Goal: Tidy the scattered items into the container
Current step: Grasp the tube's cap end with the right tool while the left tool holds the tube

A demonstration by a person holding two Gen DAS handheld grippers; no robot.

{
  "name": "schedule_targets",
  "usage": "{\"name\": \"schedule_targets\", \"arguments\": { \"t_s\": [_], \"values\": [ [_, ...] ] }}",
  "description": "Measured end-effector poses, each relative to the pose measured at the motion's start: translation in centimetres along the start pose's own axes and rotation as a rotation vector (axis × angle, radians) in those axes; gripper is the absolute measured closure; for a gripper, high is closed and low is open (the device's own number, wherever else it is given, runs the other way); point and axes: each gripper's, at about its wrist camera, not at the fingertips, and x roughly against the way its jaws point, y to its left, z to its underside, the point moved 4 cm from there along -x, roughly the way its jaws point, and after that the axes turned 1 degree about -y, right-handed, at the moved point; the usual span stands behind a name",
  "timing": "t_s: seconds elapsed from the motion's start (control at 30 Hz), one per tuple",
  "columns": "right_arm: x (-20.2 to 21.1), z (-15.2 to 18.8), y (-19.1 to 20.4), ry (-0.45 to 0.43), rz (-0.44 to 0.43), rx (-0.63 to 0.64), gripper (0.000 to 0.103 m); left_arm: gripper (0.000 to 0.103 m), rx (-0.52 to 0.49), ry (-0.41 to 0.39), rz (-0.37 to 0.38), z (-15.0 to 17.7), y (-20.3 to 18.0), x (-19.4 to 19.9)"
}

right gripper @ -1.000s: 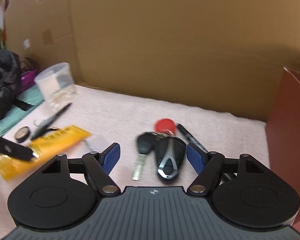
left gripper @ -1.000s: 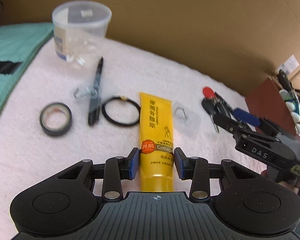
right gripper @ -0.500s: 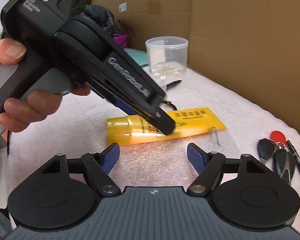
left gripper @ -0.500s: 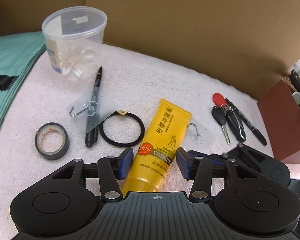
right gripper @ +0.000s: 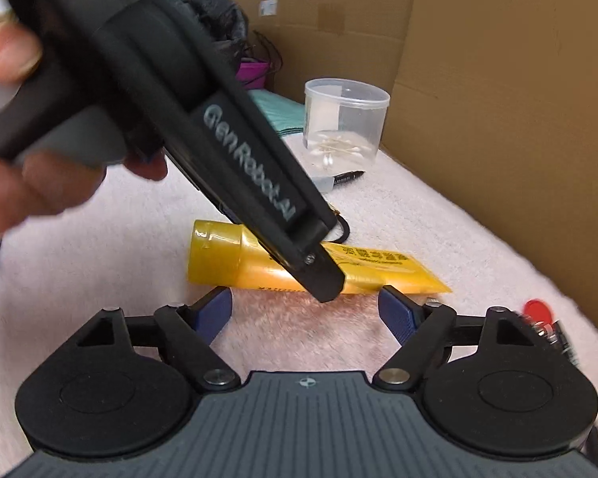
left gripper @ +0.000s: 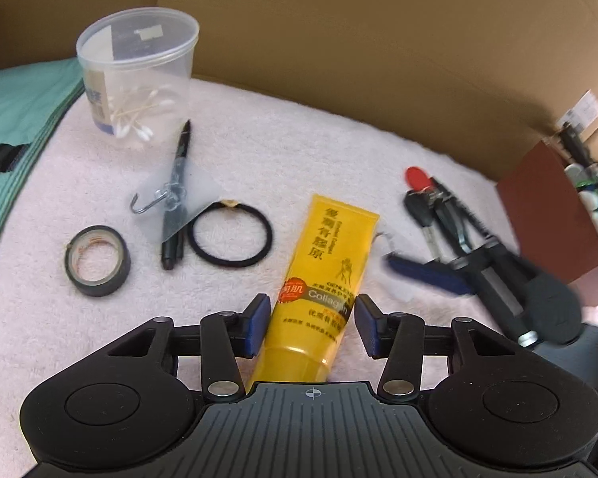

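1. The left claw (left gripper: 309, 328) is wide apart; its two blue pads flank the lower body of the yellow plastic collagen tube (left gripper: 323, 279), with a small gap visible on each side. It grips nothing.
2. The yellow plastic collagen tube lies flat on the pale pink fleece cloth (left gripper: 299, 151) that covers the counter, cap end toward the left wrist camera.
3. The right claw (right gripper: 305, 308) is also wide apart and empty. It sits low, just short of the tube's long side, with the left tool's black body (right gripper: 219, 127) crossing above the tube in the right wrist view.
4. In the left wrist view, the right claw (left gripper: 422, 275) appears blurred, to the right of the tube.
5. The clear round plastic container (left gripper: 137, 71) stands upright at the far left of the cloth, holding cotton swabs (left gripper: 139, 115).
6. Scattered items left of the tube:
   - a black elastic hair band (left gripper: 230, 236), just beside the tube;
   - a black pen (left gripper: 176, 199) with a clear adhesive metal hook (left gripper: 167, 199) lying on top of it;
   - a roll of black tape (left gripper: 97, 261), nearest the cloth's left edge.
7. Right of the tube: a second clear adhesive hook (left gripper: 386, 239), partly hidden, and a bunch of black keys with a red tag (left gripper: 422, 195) beside a black marker (left gripper: 462, 207).
8. A brown cardboard wall (left gripper: 378, 40) borders the cloth at the back.
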Motion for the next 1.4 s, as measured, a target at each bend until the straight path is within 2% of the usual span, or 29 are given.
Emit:
{"name": "schedule_targets", "arguments": {
  "t_s": [0.03,0.13,0.17,0.23,0.33,0.4,0.5,0.67,0.77,0.83,0.87,0.93,1.0,1.2,1.27,1.37,1.4],
  "values": [
    [0.3,0.1,-0.3,0.004,0.022,0.014,0.019,0.051,-0.009,-0.010,-0.007,0.0,-0.1,0.0],
    [0.9,0.3,-1.6,0.012,0.140,0.087,0.019,0.044,-0.008,0.000,-0.004,-0.2,-0.3,0.0],
    [0.9,0.4,-1.9,0.016,0.162,0.108,0.019,0.046,-0.001,0.007,0.004,-0.2,-0.2,0.0],
    [0.8,0.5,-2.3,0.016,0.155,0.113,0.019,0.046,0.033,0.031,0.044,-0.4,-0.1,0.2],
    [0.7,0.3,-2.0,0.006,0.157,0.136,0.019,0.048,0.051,0.023,0.035,-0.6,0.3,0.5],
    [0.9,0.7,-1.7,-0.003,0.135,0.101,0.019,0.048,0.050,0.016,0.023,-0.6,0.3,0.6],
    [1.6,0.8,-2.4,-0.013,0.054,-0.021,0.019,0.048,0.012,-0.012,0.000,-0.7,0.0,1.0],
    [1.4,0.9,-2.4,-0.012,-0.091,-0.300,0.018,0.045,-0.003,0.006,-0.014,-1.3,-0.2,-0.2],
    [1.1,1.3,-1.2,-0.017,-0.144,-0.386,0.018,0.039,-0.029,0.035,-0.023,-1.6,-0.7,-1.4],
    [1.7,1.4,-0.5,-0.036,-0.162,-0.424,0.017,0.039,-0.062,0.038,-0.023,-1.3,-1.3,-1.5],
    [1.7,1.2,-0.5,-0.046,-0.166,-0.437,0.016,0.039,-0.070,0.043,-0.018,-1.2,-1.5,-1.4],
    [1.7,1.0,-0.5,-0.061,-0.165,-0.453,0.007,0.039,-0.079,0.049,-0.012,-0.9,-1.8,-1.2],
    [1.2,0.7,-0.6,-0.073,-0.168,-0.449,0.005,0.041,-0.059,0.068,0.020,-0.6,-1.6,-1.1],
    [2.3,0.5,0.2,-0.117,-0.169,-0.415,0.006,0.049,-0.085,0.075,0.049,0.2,-2.9,-0.4],
    [2.7,0.7,0.3,-0.118,-0.162,-0.408,0.006,0.048,-0.100,0.081,0.070,0.5,-3.4,-0.1],
    [3.3,1.2,0.9,-0.087,-0.126,-0.351,0.008,0.047,-0.118,0.093,0.085,1.0,-3.8,-0.3],
    [3.2,1.5,1.0,-0.052,-0.098,-0.334,0.011,0.046,-0.106,0.107,0.091,1.1,-3.9,-0.6]
  ]
}}
